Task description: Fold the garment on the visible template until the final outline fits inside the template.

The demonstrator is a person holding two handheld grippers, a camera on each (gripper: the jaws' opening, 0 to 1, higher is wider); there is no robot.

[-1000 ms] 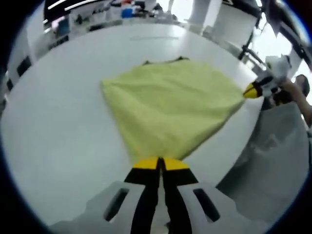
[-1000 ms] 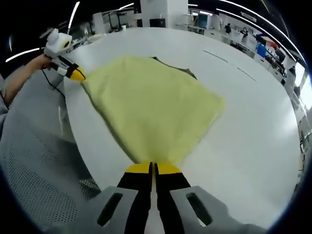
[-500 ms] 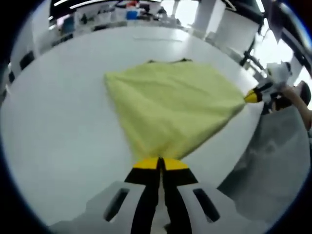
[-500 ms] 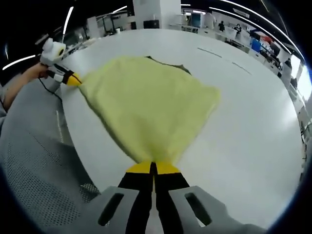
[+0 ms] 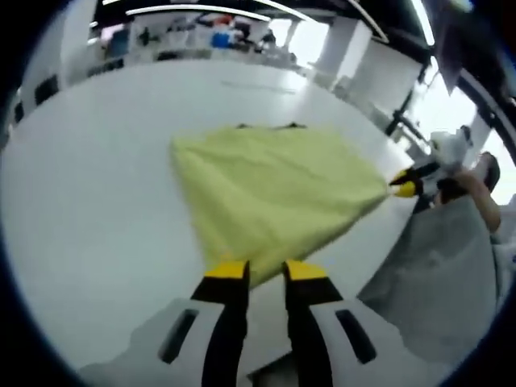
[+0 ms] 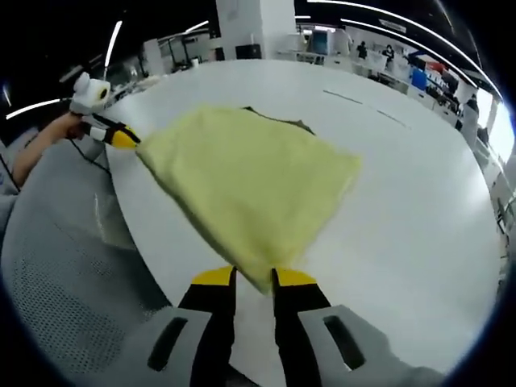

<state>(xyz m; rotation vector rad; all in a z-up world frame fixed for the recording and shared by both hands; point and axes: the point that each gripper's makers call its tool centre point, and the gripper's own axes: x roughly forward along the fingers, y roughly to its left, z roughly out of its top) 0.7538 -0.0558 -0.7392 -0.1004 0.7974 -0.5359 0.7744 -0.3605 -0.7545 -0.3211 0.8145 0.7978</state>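
- Garment [image 5: 274, 189]: a yellow-green folded cloth lying flat on a white table [image 5: 89, 201], its near corner between the tips of each gripper; a dark line (perhaps the template) peeks from under its far edge.
- Handling, as a judgement: soft, light and limp; take it by the corners.
- Left gripper [image 5: 266, 270]: jaws spread, corner free.
- Right gripper [image 6: 254, 278]: jaws spread, gripping nothing.
- Containers: I see none on the table.

White table [image 5: 89, 201], grey mesh fabric [image 6: 56, 266], bright workshop clutter behind
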